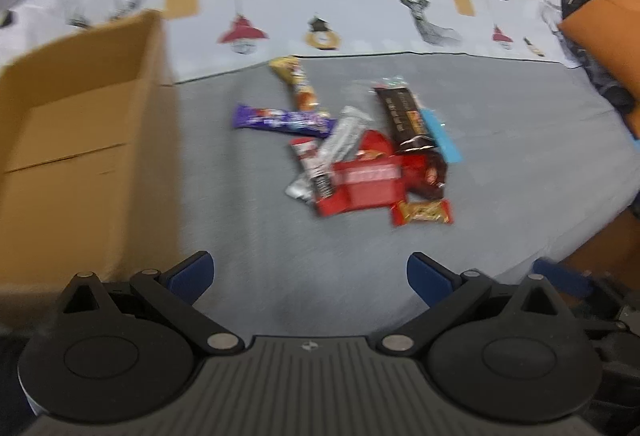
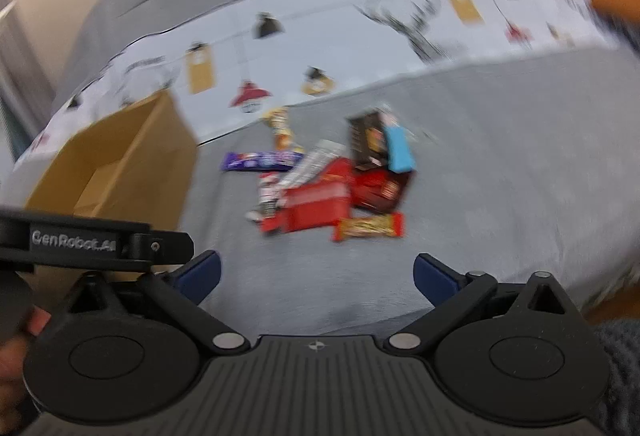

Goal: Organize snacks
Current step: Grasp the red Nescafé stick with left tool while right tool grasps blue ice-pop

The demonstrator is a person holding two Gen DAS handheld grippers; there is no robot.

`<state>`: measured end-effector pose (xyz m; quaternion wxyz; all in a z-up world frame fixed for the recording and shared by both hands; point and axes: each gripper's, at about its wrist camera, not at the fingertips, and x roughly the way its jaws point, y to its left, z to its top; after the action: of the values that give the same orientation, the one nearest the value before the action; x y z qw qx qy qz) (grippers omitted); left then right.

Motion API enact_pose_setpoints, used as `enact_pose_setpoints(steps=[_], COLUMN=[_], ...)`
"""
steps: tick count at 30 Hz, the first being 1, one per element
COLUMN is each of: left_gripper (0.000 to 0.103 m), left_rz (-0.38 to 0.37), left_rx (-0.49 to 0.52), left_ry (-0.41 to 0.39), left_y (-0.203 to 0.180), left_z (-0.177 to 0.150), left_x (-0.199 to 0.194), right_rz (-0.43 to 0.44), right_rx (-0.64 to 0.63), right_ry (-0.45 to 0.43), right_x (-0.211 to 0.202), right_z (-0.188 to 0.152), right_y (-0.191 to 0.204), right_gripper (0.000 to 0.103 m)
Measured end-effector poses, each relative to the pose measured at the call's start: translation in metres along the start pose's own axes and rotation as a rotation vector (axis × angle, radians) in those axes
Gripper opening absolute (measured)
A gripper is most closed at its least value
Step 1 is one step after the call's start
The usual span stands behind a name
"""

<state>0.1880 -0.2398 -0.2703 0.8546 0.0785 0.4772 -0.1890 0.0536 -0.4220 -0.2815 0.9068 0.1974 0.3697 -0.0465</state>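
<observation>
On the grey bedspread (image 1: 500,139), snack pile (image 1: 360,163) sits mid-frame: purple bar (image 1: 282,119), red pouch (image 1: 362,185), dark chocolate pack (image 1: 404,117), peanut bar (image 1: 422,212), all overlapping or touching. Open cardboard box (image 1: 80,139) stands left of the pile, apart from it. Left gripper (image 1: 310,276) and right gripper (image 2: 316,278) both spread wide, holding nothing, short of the snacks; right view is blurred.

purple bar (image 1: 282,119), red pack (image 1: 366,187), brown box (image 1: 80,139)
</observation>
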Motion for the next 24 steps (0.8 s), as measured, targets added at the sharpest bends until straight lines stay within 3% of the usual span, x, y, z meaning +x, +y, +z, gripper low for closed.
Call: enact_pose_setpoints(steps=[1, 3, 5, 7, 9, 11, 16, 20, 22, 24], left_gripper=[0.099, 0.082, 0.053, 0.04, 0.037, 0.037, 0.037, 0.037, 0.03, 0.024], left_rz=[-0.009, -0.008, -0.002, -0.019, -0.052, -0.061, 0.008, -0.038, -0.042, -0.036], left_rx=[0.004, 0.02, 0.008, -0.058, -0.118, -0.125, -0.06, -0.119, -0.074, -0.019], left_ry=[0.01, 0.02, 0.045, 0.084, 0.118, 0.099, 0.087, 0.112, 0.091, 0.078], left_y=[-0.002, -0.004, -0.001, 0.009, 0.018, 0.02, 0.007, 0.013, 0.012, 0.008], left_z=[0.006, 0.017, 0.029, 0.038, 0.047, 0.055, 0.073, 0.075, 0.078, 0.079], left_x=[0.011, 0.034, 0.059, 0.081, 0.102, 0.11, 0.134, 0.16, 0.16, 0.157], right_rz=[0.023, 0.052, 0.067, 0.065, 0.051, 0.046, 0.049, 0.008, 0.005, 0.028], right_rx=[0.033, 0.073, 0.081, 0.069, 0.046, 0.019, 0.033, 0.011, 0.016, 0.024], right_ry=[0.017, 0.035, 0.032, 0.016, -0.021, -0.04, -0.064, -0.021, 0.031, 0.095], right_x=[0.006, 0.017, 0.026, 0.034, 0.041, 0.053, 0.084, 0.118, 0.136, 0.153], right_z=[0.004, 0.01, 0.017, 0.026, 0.036, 0.049, 0.08, 0.095, 0.095, 0.095], right_y=[-0.01, -0.025, -0.033, -0.036, -0.037, -0.041, -0.064, -0.075, -0.078, -0.08], right_gripper=[0.092, 0.086, 0.079, 0.072, 0.07, 0.07, 0.059, 0.044, 0.031, 0.03])
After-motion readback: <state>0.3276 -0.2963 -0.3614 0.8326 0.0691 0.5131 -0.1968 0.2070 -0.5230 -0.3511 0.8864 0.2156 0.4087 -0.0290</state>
